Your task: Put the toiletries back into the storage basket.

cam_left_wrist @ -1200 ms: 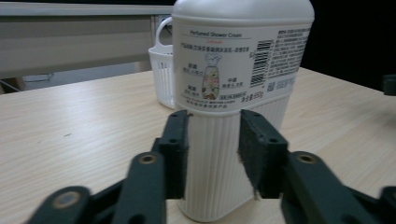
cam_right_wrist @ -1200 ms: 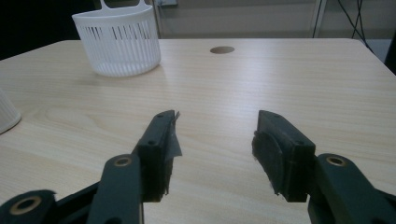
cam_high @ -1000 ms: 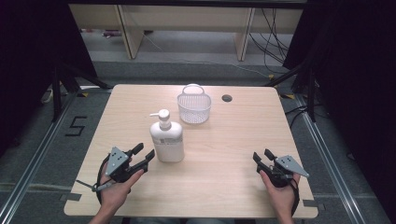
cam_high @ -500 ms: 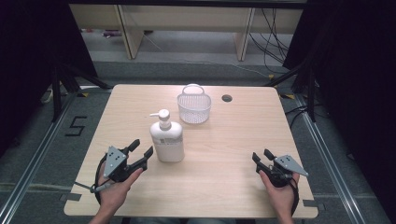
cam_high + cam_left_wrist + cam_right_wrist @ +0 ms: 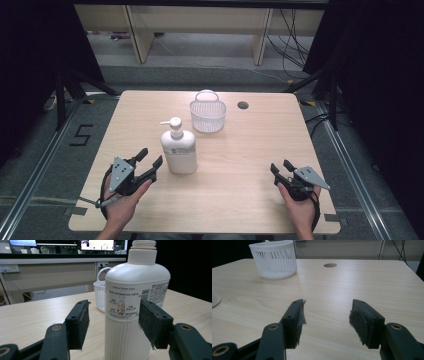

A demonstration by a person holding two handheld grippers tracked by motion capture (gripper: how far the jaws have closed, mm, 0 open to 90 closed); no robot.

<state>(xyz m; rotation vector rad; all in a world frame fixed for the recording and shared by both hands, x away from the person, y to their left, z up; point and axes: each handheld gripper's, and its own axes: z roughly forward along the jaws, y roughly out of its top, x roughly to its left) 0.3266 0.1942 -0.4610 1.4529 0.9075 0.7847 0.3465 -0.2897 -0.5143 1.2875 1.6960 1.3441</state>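
A white pump bottle (image 5: 178,150) stands upright near the middle of the wooden table (image 5: 250,150). My left gripper (image 5: 150,158) is open just left of it, jaws pointing at the bottle. In the left gripper view the bottle (image 5: 132,307) rises close ahead between the spread jaws, untouched, and my left gripper (image 5: 113,323) holds nothing. A white slotted basket (image 5: 207,113) sits behind the bottle. My right gripper (image 5: 281,167) rests open near the front right of the table; in the right gripper view my right gripper (image 5: 325,315) is empty over bare wood.
A round cable hole (image 5: 243,105) lies in the table right of the basket. The basket (image 5: 273,258) and hole (image 5: 330,265) are far ahead in the right gripper view. Shelving legs and cables stand on the floor beyond the table. Dark drapes flank both sides.
My left gripper has edged slightly toward the bottle. The right gripper has barely shifted.
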